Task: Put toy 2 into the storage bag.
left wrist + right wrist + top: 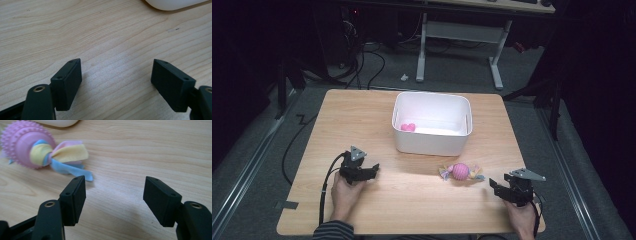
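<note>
Claw on your right [114, 192] stands spread and empty, the pink spiked ball toy [26, 143] at its 10 o'clock on the surface [150, 150], apart. Close now and you may catch only its fleece tails [71, 155]. Left claw [116, 75] is spread too.

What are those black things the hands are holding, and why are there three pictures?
They are grabbing tools with two jaws. A person holds the left tool and the right tool. One picture looks down from above. The other two come from small cameras riding on each tool. On the table sit a white tub with a pink heart inside, and a pink spiky ball with coloured cloth tails. Both tools' jaws stand apart with only bare wood between them, so nothing is held.
</note>
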Available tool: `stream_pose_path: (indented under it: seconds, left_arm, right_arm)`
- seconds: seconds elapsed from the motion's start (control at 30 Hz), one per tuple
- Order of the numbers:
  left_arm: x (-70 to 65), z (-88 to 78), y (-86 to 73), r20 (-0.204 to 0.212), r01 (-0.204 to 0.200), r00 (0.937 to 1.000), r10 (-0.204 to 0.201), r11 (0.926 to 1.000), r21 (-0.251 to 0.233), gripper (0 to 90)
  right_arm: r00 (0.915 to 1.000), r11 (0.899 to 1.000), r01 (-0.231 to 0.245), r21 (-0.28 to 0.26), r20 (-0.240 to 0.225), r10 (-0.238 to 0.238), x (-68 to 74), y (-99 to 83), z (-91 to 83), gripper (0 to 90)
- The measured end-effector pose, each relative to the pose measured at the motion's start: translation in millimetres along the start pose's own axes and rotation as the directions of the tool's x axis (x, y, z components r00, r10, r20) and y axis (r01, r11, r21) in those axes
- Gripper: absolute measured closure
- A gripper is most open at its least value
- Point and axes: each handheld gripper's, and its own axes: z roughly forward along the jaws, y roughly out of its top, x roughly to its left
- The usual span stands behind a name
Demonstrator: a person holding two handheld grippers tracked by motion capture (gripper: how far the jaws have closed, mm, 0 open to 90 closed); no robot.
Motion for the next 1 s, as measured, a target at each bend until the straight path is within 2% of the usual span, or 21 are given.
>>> stream_pose_path:
  seconds: [0.17, 0.27, 0.37, 0.43, 0.47, 0.5, 0.63, 0.77, 0.8, 0.83, 1.0]
  left_arm:
    - [0.0, -0.1, 0.0, -0.001, 0.001, 1.0, -0.001, 1.0, 0.0, 25.1]
    - [0.1, -0.1, -0.1, -0.001, 0.003, 1.0, -0.003, 1.0, 0.0, 25.6]
    - [0.2, -0.1, -0.1, 0.0, 0.005, 1.0, -0.005, 1.0, -0.001, 25.7]
    - [0.1, -0.1, -0.1, 0.0, 0.007, 1.0, -0.007, 1.0, -0.002, 25.8]
    - [0.1, -0.1, -0.1, 0.0, 0.007, 1.0, -0.007, 1.0, -0.002, 25.8]
    - [0.2, -0.1, -0.1, 0.0, 0.007, 1.0, -0.007, 1.0, -0.002, 25.9]
    - [0.2, -0.1, -0.1, 0.0, 0.007, 1.0, -0.007, 1.0, -0.002, 25.9]
    - [0.3, -0.1, -0.1, 0.001, 0.007, 1.0, -0.007, 1.0, -0.002, 26.1]
    - [0.3, -0.1, -0.1, 0.001, 0.007, 1.0, -0.007, 1.0, -0.002, 26.1]
    - [0.3, -0.1, -0.1, 0.001, 0.007, 1.0, -0.007, 1.0, -0.002, 26.1]
    - [0.2, -0.1, -0.1, 0.0, 0.007, 1.0, -0.007, 1.0, -0.002, 25.9]
  right_arm:
    - [0.9975, 0.997, 0.066, -0.043, -0.022, -0.067, 14.0, 9.3, -9.8, 34.2]
    - [0.997, 0.997, 0.062, -0.052, -0.044, -0.064, 18.1, 15.1, -11.6, 33.8]
    - [0.994, 0.994, 0.084, -0.064, -0.064, -0.088, 25.4, 23.5, -10.9, 33.7]
    - [0.9891, 0.991, 0.117, -0.058, -0.084, -0.121, 33.7, 31.9, -8.2, 33.5]
    - [0.9891, 0.991, 0.117, -0.058, -0.084, -0.121, 33.7, 31.9, -8.2, 33.5]
    - [0.985, 0.989, 0.136, -0.062, -0.099, -0.141, 39.4, 37.4, -6.5, 33.3]
    - [0.9795, 0.985, 0.161, -0.062, -0.113, -0.167, 47.4, 44.9, -4.7, 32.8]
    - [0.9671, 0.976, 0.211, -0.053, -0.134, -0.216, 61.5, 55.8, 3.9, 31.9]
    - [0.9671, 0.976, 0.211, -0.053, -0.134, -0.216, 61.5, 55.8, 3.9, 31.9]
    - [0.9619, 0.972, 0.229, -0.046, -0.142, -0.233, 66.3, 57.9, 8.7, 31.8]
    - [0.9541, 0.967, 0.256, -0.016, -0.157, -0.255, 75.5, 61.3, 20.1, 30.9]
